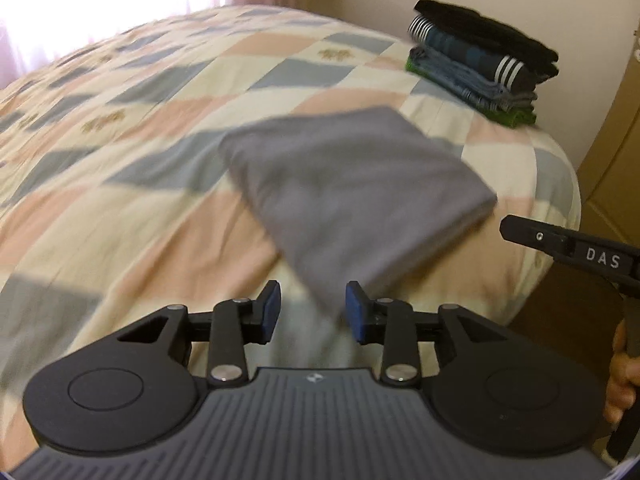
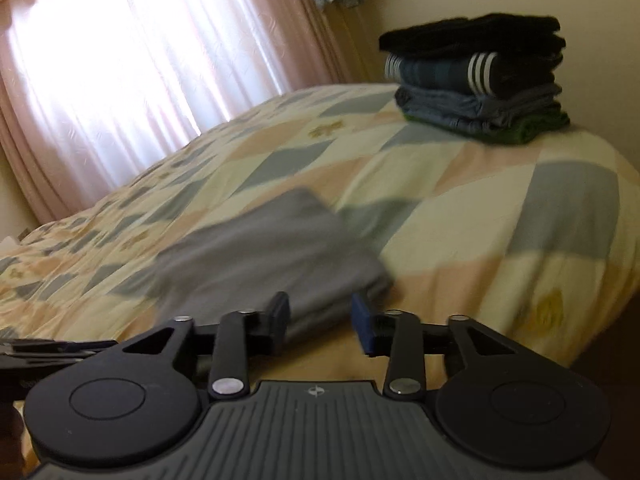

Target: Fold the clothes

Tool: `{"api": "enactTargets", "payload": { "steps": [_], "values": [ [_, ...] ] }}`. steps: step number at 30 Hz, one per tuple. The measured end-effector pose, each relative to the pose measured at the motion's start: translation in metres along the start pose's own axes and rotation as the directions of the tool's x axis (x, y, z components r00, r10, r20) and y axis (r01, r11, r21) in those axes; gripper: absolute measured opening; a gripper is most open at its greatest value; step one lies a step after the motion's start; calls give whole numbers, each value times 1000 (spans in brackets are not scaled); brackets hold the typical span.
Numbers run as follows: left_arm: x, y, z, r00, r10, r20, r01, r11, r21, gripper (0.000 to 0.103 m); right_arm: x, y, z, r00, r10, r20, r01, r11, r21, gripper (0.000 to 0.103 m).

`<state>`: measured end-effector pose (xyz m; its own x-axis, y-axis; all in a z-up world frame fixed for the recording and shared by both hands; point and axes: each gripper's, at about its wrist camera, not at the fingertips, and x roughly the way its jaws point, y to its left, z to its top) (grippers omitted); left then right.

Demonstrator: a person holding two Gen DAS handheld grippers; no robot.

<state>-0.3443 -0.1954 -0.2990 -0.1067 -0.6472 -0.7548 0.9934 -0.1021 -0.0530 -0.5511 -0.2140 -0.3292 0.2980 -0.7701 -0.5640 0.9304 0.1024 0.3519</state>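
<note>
- The left hand-held gripper (image 1: 313, 312) is released, its two blue-padded fingers (image 1: 271, 306) spread apart with nothing between them.
- Just ahead of it, a folded grey garment (image 1: 352, 196) lies flat on the bed (image 1: 120, 140); its near corner points into the gap between the fingers without touching them.
- The right hand-held gripper (image 2: 320, 322) is also released, its blue pads (image 2: 362, 322) spread wide and holding nothing.
- In the right wrist view the same grey garment (image 2: 272, 256) lies just ahead and slightly to the left, its near folded edge close to the left finger; blur hides whether they touch.
- To the right of the left gripper, the black arm of the other hand-held gripper reaches in, marked "DAS", with part of a person's hand (image 1: 620, 376) gripping its handle at the frame edge.
- The bed is covered by a quilt checked in cream, peach and grey-blue.
- Farther ahead and to the right of both grippers, well apart from the grey garment, a stack of folded clothes (image 1: 480, 64) sits near the bed's far corner: black on top, striped and blue pieces in the middle, green at the bottom.
- Beyond the bed to the left hang pink curtains (image 2: 120, 80) over a bright window.
</note>
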Motion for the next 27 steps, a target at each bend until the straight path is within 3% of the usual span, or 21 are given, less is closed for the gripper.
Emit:
{"api": "enactTargets", "payload": {
  "steps": [3, 5, 11, 19, 27],
  "values": [
    [-22, -2, -13, 1000, 19, 3, -19, 1000, -3, 39, -21, 15, -14, 1000, 4, -21, -4, 1000, 0, 43],
    [-39, -3, -21, 999, 24, 26, -24, 1000, 5, 44, -35, 24, -23, 1000, 6, -31, -6, 1000, -4, 55],
    [-79, -10, -41, 997, 19, 68, -20, 1000, 15, 49, -79, 47, -36, 1000, -5, -1, 5, 999, -53, 68],
    [-121, -22, -56, 989, -11, 145, 5, 999, 43, 55, -131, 63, -49, 998, -9, 65, 14, 996, -82, 72],
    [-132, -32, -68, 983, -79, 167, 63, 993, 95, 58, -172, 69, -69, 991, -34, 126, 46, 994, -96, 74]
  ]
}}
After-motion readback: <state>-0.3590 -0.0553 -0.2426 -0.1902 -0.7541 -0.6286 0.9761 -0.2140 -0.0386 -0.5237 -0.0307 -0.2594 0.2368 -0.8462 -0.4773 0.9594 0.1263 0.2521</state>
